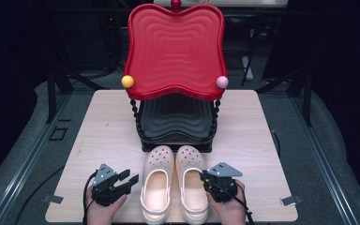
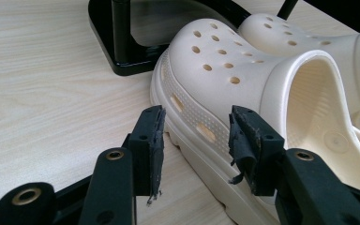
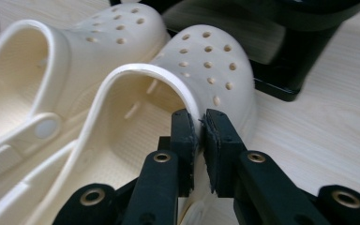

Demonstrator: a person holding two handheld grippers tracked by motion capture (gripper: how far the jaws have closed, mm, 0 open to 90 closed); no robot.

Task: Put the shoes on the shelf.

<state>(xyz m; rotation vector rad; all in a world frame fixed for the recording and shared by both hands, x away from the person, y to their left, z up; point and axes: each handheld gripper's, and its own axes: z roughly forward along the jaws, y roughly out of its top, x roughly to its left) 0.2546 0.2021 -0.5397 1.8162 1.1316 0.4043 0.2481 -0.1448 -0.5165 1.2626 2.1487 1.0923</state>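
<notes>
Right tongs (image 3: pixel 199 129) pinch rim of right shoe (image 1: pixel 191 187). Left tongs (image 2: pixel 194 136) gape wide beside left shoe (image 1: pixel 156 186), grab nothing yet. Shoes sit side by side at near edge of worktop (image 1: pixel 98 136), toes touching black foot of red shelf (image 1: pixel 176 49). Step: grabbing shoes. Next: left tongs close on rim of left shoe, then lift.

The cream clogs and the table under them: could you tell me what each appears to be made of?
The cream clogs look like moulded foam resin with a matte, slightly soft finish: one-piece bodies, punched round holes, thick rounded rims. The table looks like pale wood or wood-grain laminate, with fine straight grain lines and a low sheen; which of the two cannot be told.
</notes>
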